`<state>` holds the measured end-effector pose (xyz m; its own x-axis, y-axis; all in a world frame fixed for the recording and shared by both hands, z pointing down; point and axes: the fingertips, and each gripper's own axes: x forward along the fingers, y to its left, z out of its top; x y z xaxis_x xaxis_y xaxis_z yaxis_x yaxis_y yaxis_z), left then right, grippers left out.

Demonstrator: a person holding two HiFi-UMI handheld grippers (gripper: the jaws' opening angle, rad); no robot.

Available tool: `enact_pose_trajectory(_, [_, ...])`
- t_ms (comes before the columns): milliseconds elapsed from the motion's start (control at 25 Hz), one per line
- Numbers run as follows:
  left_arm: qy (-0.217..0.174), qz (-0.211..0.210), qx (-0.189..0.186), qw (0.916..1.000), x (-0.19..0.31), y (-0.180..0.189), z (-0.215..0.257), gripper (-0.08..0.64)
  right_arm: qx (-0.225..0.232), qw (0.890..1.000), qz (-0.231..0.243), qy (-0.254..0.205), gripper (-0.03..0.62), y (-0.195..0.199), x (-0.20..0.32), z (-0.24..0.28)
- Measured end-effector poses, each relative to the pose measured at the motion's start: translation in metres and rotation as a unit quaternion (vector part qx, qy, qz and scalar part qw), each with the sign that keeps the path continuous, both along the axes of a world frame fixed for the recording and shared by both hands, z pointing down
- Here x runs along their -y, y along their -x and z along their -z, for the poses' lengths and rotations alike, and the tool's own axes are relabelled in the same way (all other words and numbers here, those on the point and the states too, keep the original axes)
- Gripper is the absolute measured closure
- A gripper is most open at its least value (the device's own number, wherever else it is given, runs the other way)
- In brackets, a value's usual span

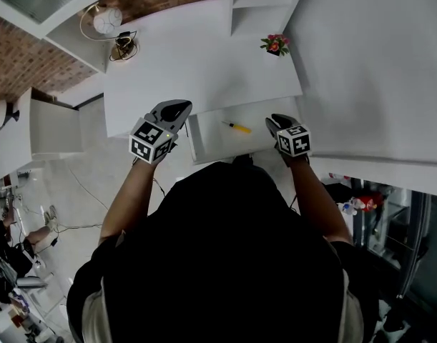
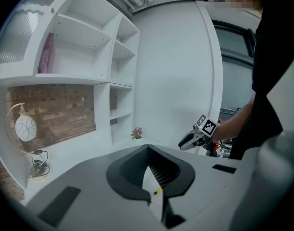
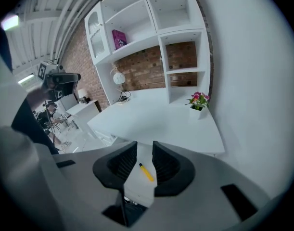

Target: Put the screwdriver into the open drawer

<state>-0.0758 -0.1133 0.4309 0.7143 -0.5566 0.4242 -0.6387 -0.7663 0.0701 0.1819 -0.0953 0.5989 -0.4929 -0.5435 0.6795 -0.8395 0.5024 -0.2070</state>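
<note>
A yellow screwdriver [image 1: 238, 126] lies flat on the floor of the open drawer [image 1: 217, 146], slanting from 10 to 4 o'clock in the head view. Pulled out from under the white desk [image 1: 197, 70], the drawer sits at 12 o'clock from the person. The left gripper [image 1: 177, 108] hovers at the drawer's 9 o'clock corner and the right gripper [image 1: 278, 121] at its 3 o'clock side.

Neither one holds anything. The left jaws stand a narrow slit apart and the right jaws wider, and each gripper view shows only the screwdriver far below through the gap. That flanking, hands-off pose suggests the tool is where the task wants it, with both grippers kept clear of the drawer's walls.

At 1 o'clock from the drawer a small flower pot [image 1: 275, 45] stands near the desk's back edge, well apart from the drawer. At 11 o'clock a round lamp [image 1: 107, 20] and a tangle of cable [image 1: 124, 46] sit against the brick wall [image 1: 18, 56]. White shelves [image 1: 257, 9] rise at 12 o'clock.

Nothing lies between either gripper and the drawer. The person's dark torso [image 1: 225, 263] hides the drawer's front edge from the head view. That hidden edge would be the thing to mind if the drawer is to be pushed shut.
</note>
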Motion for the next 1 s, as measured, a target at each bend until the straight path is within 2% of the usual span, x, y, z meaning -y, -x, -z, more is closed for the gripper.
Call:
enact_pose_trajectory(240, [-0.002,-0.011,-0.004,0.9999,-0.001,-0.003,0.002,0.545,0.016,0.998,-0.034,-0.040,0.485,-0.011,0.001,0.046])
enact_pose_trajectory(440, [-0.010,-0.019,-0.007,0.9997,-0.002,-0.007,0.008,0.545,-0.009,0.996,-0.032,-0.087,0.488,-0.016,-0.001,0.080])
enact_pose_trajectory(640, [-0.019,-0.018,-0.014,0.9995,0.003,-0.005,0.019,0.545,-0.013,0.992,-0.037,-0.116,0.488,-0.018,-0.003,0.109])
enact_pose_trajectory(1000, [-0.024,-0.022,-0.015,0.9993,0.001,-0.002,0.024,0.545,0.008,0.987,-0.051,-0.149,0.489,-0.019,-0.009,0.154])
